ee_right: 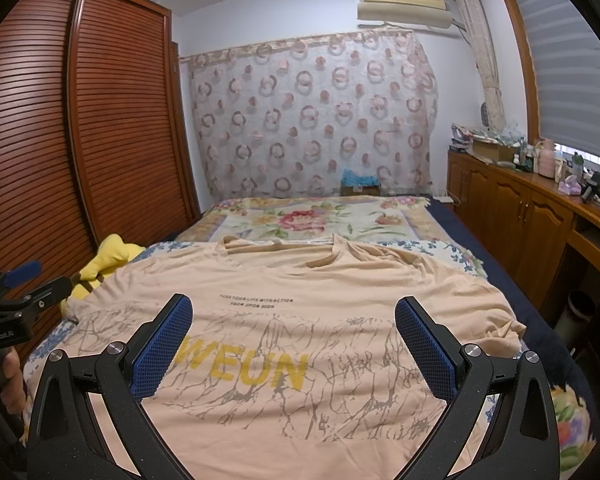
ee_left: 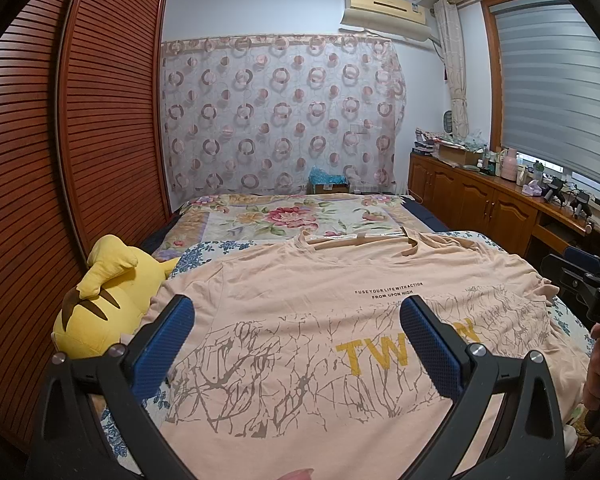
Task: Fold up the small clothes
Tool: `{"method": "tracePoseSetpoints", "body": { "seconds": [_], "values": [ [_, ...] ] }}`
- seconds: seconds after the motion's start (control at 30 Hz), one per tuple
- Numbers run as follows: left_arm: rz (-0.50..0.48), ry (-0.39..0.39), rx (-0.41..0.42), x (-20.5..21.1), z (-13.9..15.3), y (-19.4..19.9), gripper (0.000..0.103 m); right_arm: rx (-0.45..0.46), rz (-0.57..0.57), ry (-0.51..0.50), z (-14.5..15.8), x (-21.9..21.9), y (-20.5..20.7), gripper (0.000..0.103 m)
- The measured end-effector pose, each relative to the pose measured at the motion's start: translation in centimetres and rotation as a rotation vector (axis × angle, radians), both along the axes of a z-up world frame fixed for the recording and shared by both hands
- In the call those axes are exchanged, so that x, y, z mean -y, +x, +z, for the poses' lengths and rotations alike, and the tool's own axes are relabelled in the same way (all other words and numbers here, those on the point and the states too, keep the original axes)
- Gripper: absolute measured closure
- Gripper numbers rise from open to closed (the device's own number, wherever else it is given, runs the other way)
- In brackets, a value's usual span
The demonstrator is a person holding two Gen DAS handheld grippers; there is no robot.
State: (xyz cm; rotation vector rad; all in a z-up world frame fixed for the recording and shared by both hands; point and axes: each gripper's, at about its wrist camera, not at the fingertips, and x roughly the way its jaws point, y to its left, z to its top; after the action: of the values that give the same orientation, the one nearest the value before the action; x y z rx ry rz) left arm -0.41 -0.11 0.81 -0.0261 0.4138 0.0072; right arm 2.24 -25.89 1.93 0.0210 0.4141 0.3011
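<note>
A peach T-shirt point(ee_left: 300, 280) with yellow letters and a grey branch print lies spread flat, front up, on the bed, collar at the far end. It also shows in the right wrist view point(ee_right: 300, 280). My left gripper point(ee_left: 296, 320) is open and empty, held above the shirt's lower left part. My right gripper point(ee_right: 294, 320) is open and empty above the shirt's lower right part. The right gripper shows at the right edge of the left wrist view point(ee_left: 580, 280). The left gripper shows at the left edge of the right wrist view point(ee_right: 24, 284).
A yellow plush toy point(ee_left: 108, 300) lies at the bed's left edge beside a slatted wooden wardrobe point(ee_left: 80, 120). A floral quilt point(ee_left: 292, 216) covers the far half of the bed. A wooden cabinet point(ee_left: 480, 196) with clutter runs along the right wall under the window.
</note>
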Motion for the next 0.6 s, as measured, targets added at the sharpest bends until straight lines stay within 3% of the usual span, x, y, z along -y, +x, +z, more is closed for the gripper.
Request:
{"method": "tracePoseSetpoints", "body": {
  "seconds": [0.3, 0.6],
  "values": [
    [-0.011, -0.006, -0.036, -0.8, -1.4, 0.6, 0.000, -0.021, 0.049, 0.000, -0.4, -1.0, 0.4, 0.000],
    [-0.001, 0.006, -0.112, -4.3, -3.6, 2.0, 0.000, -0.050, 0.121, -0.064, -1.8, -4.6, 1.7, 0.000]
  ]
}}
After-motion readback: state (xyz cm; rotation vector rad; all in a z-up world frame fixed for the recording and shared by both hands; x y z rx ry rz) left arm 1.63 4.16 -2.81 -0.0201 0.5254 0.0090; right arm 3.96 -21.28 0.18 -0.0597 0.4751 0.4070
